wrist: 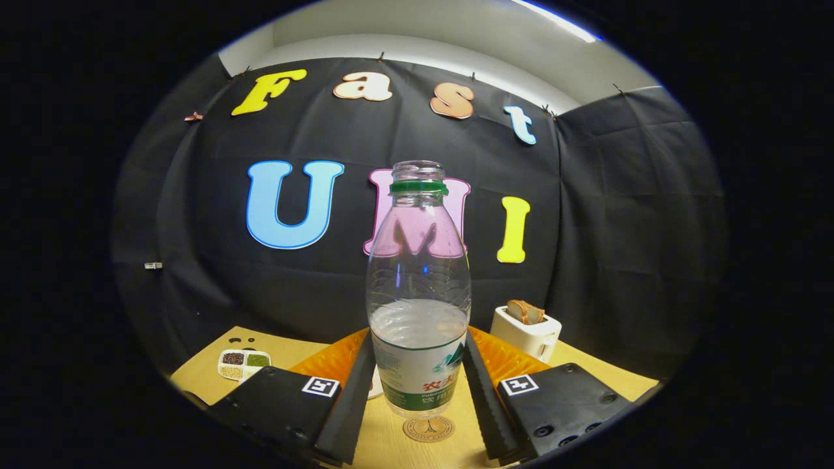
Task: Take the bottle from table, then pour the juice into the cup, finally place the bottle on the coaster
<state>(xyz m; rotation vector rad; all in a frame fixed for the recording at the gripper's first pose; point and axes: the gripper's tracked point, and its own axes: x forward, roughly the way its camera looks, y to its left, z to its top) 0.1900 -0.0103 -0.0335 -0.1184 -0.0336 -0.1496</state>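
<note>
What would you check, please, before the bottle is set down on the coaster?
1. Grip: both fingers press the bottle at its label; ok.
2. Bottle upright: neck straight up, liquid level; ok.
3. Cap: neck open, green ring only; keep it upright; ok.
4. Coaster: free, lying on the table just below the bottle's base; ok.
5. Base centred over the coaster: cannot tell.
6. Toaster and divided dish: well away; ok.
</note>
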